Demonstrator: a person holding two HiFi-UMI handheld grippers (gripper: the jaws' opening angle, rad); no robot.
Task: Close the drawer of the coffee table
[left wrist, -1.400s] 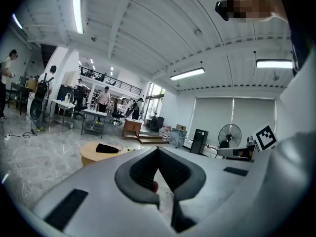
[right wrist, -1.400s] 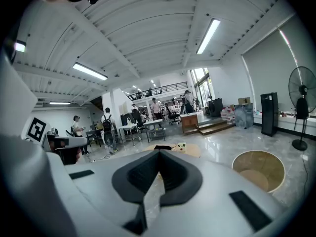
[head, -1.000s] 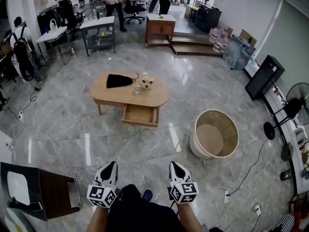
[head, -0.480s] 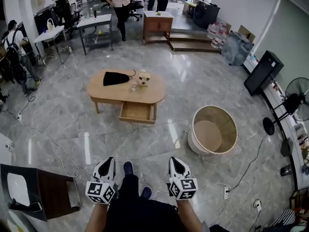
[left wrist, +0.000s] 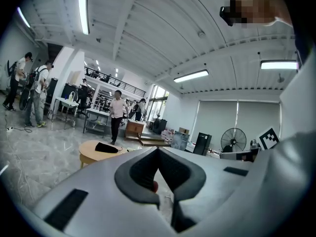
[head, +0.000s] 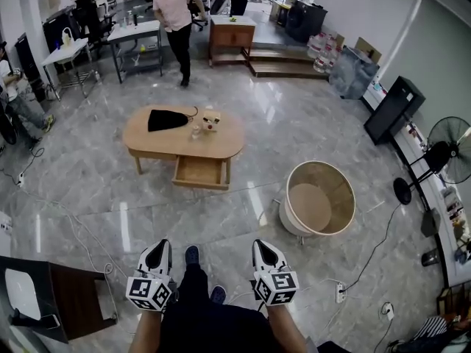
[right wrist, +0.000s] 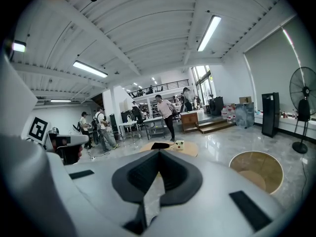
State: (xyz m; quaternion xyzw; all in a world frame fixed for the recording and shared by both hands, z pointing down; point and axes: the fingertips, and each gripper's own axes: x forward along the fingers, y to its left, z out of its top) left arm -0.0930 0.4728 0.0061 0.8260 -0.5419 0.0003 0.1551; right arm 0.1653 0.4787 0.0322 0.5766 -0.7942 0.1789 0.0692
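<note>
The drawer (head: 200,172) stands pulled out of the coffee table (head: 229,140), on the long side that faces me, and it looks empty. Nothing of the task is done: the drawer is fully open, and I stand well apart from the table, so I judge that the walk up to it and the push itself are both left.

The drawer opens toward me. Its front panel runs along the table's long axis, left to right in the head view with a slight tilt, so it has to be pushed straight away from me, into the table.

On the tabletop behind the drawer lie a black bag (head: 166,119), a small glass (head: 196,131) and a cream box (head: 212,120). A round tub (head: 318,197) stands on the floor right of the table, and a person (head: 176,20) walks beyond its far side.

My left gripper (head: 160,245) and right gripper (head: 262,245) hang low in front of me, far from the table, each with its jaw tips pressed together on nothing.
</note>
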